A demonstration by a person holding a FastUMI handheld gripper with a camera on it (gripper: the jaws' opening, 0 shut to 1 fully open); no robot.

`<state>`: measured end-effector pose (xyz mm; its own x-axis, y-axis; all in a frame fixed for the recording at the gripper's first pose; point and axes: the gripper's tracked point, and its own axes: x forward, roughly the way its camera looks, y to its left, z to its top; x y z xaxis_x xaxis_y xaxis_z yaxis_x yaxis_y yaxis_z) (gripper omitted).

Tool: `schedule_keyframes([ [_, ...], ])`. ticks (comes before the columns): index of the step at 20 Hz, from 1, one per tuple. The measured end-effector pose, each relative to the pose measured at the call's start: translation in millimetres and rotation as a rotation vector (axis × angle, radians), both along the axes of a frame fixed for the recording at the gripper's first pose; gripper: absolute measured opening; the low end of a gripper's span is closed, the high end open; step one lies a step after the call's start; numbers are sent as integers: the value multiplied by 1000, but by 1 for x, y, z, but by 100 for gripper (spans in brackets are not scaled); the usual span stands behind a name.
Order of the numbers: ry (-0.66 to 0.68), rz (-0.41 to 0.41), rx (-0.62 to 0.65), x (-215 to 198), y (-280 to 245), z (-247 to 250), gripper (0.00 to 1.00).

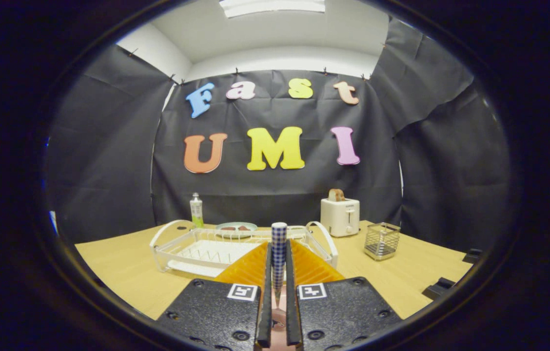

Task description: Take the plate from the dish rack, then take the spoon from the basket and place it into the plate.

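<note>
The hand-held gripper is clenched on a spoon with a blue-and-white checked handle. Both fingers press against the handle from either side, and the handle stands upright between them, its rounded end rising above the fingertips. The lower end of the spoon, down between the finger bases, is too hidden to make out.

Just beyond the fingers, a white wire dish rack with looped end handles rests on the light wooden table, sitting on a white drip tray. No plate stands in the rack slots that are visible.

Beyond the rack, towards the far edge of the table, a pale green round plate lies flat; small dark items lie on it, too small to identify. A clear bottle holding green liquid stands upright at the far edge, just beside the far left end of the rack.

A white two-slot toaster stands at the far edge to the right of the rack, with a brown slice of bread protruding from its top. A small square metal wire basket stands near the toaster, closer to the right edge of the table, apart from both rack and toaster.
</note>
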<state>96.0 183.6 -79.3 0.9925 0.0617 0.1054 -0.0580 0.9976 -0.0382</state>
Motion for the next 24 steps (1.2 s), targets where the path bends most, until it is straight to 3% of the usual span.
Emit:
schedule_keyframes([
  [11,-3,-6,-15,-17,-33,-7,22],
  [13,4,-34,-15,-20,-48,-2,31],
  [14,3,-42,-3,-24,-53,3,44],
  [18,48,-23,62,-38,-63,18,73],
  [21,75,-23,68,-45,-72,28,90],
  [24,79,-21,41,-58,-74,38,96],
])
